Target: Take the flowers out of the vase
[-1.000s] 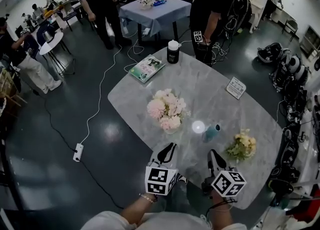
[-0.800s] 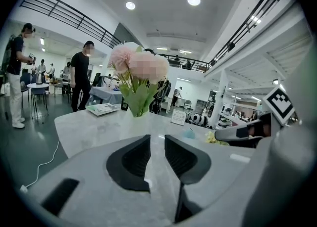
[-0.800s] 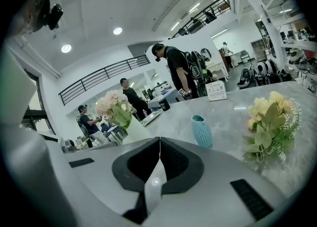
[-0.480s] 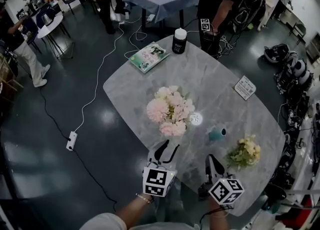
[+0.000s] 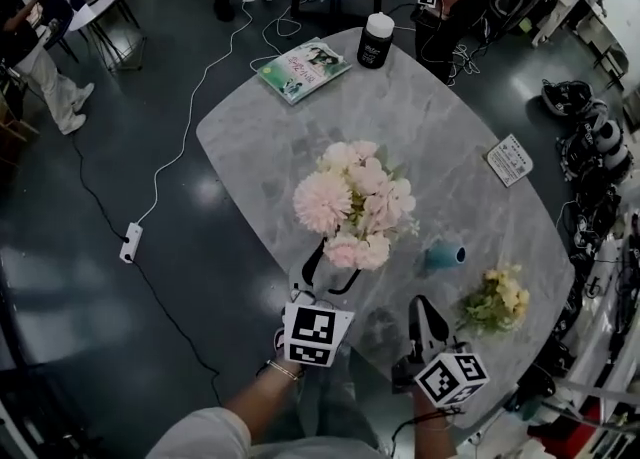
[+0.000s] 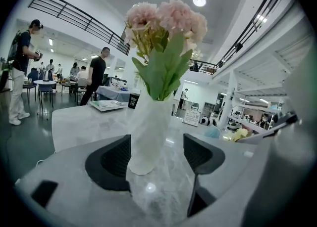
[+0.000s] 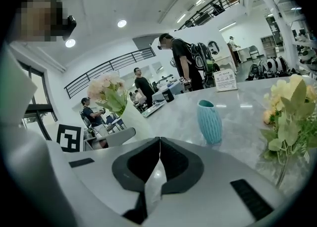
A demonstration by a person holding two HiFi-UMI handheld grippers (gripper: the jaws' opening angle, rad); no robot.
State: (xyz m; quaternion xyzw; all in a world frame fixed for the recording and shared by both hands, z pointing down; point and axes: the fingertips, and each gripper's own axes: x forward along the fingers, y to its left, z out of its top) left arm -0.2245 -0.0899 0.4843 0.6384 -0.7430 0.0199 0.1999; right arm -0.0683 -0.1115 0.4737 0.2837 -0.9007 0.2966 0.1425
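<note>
A bunch of pink flowers (image 5: 355, 202) stands in a white vase (image 6: 147, 132) in the middle of the marble table (image 5: 440, 127). In the head view the blooms hide the vase. My left gripper (image 5: 335, 265) is at the foot of the vase. Its jaws have just been opening and now stand wide, with the vase between them in the left gripper view and the pads (image 6: 198, 153) not pressing on it. My right gripper (image 5: 421, 305) hovers to the right, shut and empty (image 7: 159, 144). From its own view the pink flowers (image 7: 108, 93) lie to the left.
A small teal vase (image 5: 445, 255) stands right of the bouquet, and a yellow bunch (image 5: 497, 299) lies near the table's right edge. Farther off are a book (image 5: 303, 69), a black can (image 5: 377, 40) and a card (image 5: 511, 159). People stand beyond the table.
The left gripper has moved forward to the vase and its jaws have spread from together to wide around the base. The bouquet looms larger in the head view. The right gripper stays shut.
</note>
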